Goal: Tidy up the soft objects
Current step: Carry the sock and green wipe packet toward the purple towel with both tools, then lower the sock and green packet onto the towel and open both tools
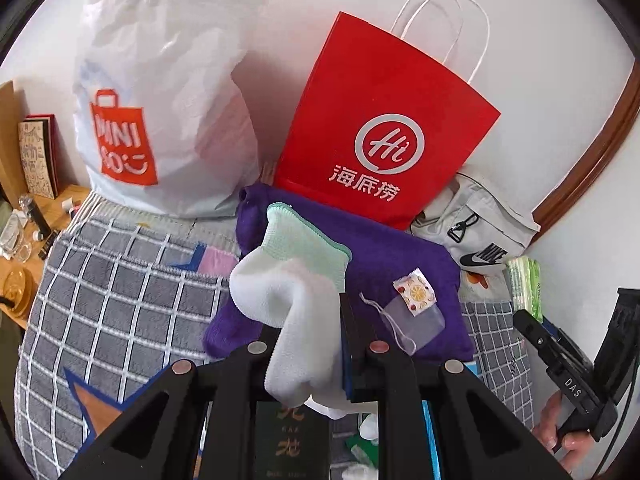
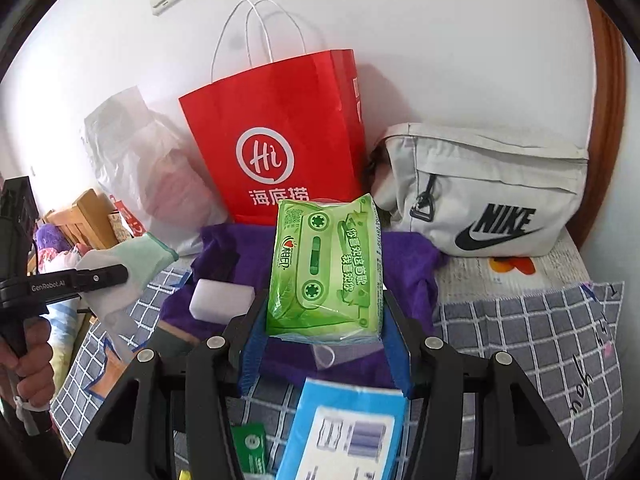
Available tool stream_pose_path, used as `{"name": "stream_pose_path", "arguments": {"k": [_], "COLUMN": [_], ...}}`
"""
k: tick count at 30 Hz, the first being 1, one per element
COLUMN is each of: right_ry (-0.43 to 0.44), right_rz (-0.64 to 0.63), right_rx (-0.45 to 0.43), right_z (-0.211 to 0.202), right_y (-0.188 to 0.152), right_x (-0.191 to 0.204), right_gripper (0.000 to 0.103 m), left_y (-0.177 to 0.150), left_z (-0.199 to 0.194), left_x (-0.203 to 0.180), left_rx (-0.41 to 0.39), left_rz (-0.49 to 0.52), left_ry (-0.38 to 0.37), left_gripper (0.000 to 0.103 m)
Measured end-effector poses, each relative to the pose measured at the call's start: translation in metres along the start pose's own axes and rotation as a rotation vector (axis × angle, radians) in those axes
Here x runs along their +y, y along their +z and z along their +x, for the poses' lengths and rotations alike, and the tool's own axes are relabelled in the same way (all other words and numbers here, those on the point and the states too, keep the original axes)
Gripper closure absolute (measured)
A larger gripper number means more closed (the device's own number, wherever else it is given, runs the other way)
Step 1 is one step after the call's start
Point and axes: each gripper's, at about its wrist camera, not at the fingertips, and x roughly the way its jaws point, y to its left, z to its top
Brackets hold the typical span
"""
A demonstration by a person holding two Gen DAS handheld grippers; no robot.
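Two grips, both kinda sketchy: left gripper is pinched tight on a floppy white glove over the purple towel, could snag. Right gripper squeezes the green tissue pack above that towel; slick wrapper might slip.

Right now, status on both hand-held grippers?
Left hand-held gripper shut on white glove. Right hand-held gripper shut on green tissue pack. Purple towel below; red bag behind.

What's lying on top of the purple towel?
On the purple towel lie a small clear sachet and a white block. Anything beneath the towel is covered.
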Motion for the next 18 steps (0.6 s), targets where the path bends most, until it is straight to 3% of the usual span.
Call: {"name": "stream_pose_path", "arguments": {"k": [9, 18], "right_ry": [-0.003, 0.021], "right_rz": [-0.032, -0.025], "right_rx": [0.007, 0.105], "right_z": [0.037, 0.08], "right_y": [0.025, 0.017], "right_x": [-0.006, -0.02], "right_gripper": [0.051, 0.051], "left_y": [0.025, 0.04], "left_z": [0.036, 0.085], "left_x": [-0.015, -0.017], "left_rx": [0.006, 0.044], "left_rz": [0.02, 0.013], "left_ry": [-0.009, -0.023], "left_gripper": [0.086, 0.086]}}
